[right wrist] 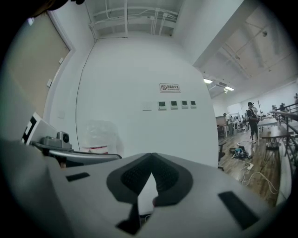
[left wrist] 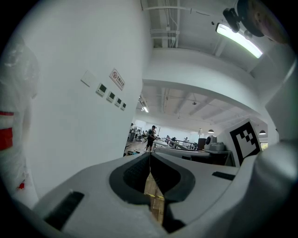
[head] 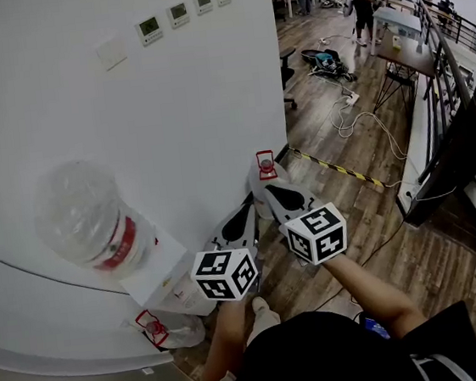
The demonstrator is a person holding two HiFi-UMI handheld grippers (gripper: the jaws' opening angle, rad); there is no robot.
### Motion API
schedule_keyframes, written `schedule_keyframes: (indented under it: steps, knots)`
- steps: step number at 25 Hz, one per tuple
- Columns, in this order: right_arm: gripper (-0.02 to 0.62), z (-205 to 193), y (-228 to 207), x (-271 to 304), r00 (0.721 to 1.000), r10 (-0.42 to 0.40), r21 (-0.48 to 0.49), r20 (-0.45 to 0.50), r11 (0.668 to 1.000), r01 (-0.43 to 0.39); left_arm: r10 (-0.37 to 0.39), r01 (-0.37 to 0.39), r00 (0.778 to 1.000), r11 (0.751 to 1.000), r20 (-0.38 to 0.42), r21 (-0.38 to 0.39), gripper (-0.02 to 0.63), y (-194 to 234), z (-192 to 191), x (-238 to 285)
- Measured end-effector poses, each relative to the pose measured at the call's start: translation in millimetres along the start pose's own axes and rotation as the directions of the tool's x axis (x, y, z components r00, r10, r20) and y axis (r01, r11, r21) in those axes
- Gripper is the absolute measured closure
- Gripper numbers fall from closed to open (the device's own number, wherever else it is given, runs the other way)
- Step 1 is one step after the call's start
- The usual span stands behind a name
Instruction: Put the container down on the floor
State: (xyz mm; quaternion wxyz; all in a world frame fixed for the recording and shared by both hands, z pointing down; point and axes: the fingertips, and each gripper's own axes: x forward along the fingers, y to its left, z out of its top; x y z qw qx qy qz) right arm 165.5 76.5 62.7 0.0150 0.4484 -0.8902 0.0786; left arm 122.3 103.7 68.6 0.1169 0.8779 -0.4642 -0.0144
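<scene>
**Both claws clenched and empty; jug at foot of wall**

Left gripper [left wrist: 150, 157]: jaws are seen pressed together, with nothing caught between them. Right gripper [right wrist: 151, 156]: jaws are likewise closed on nothing. Both are held about level, side by side, with tips towards the white wall [head: 127, 113]. The container [head: 266, 167], a pale jug with a red handle, is seen upright at the foot of the wall, just beyond the tips. To the left, a plastic-wrapped water bottle [head: 87, 215] is noted on a dispenser [head: 167, 279].

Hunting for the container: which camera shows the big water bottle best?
The head view: the water bottle shows nearly whole. The left gripper view catches only its edge; the right gripper view shows it small and pale.
</scene>
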Motion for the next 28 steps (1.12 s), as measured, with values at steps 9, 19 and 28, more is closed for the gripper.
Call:
schedule_keyframes:
  steps: [9, 19, 28]
  knots:
    - [0.566, -2.4, 0.9, -7.8, 1.000, 0.019, 0.004, 0.004, 1.000, -0.019, 0.018, -0.018, 1.000, 1.000, 0.000, 0.014, 0.586, -6.8, -1.2, -5.0]
    - [0.566, -1.8, 0.3, -11.5, 0.999, 0.041, -0.014, 0.012, 0.999, -0.041, 0.031, -0.031, 1.000, 0.999, 0.005, 0.034, 0.586, -11.5, -0.1, -0.4]
    - [0.566, -9.1, -4.0, -8.0, 0.998, 0.057, 0.013, 0.004, 0.998, -0.057, 0.032, -0.032, 0.999, 0.998, -0.005, 0.056, 0.586, -15.2, -2.4, 5.4]
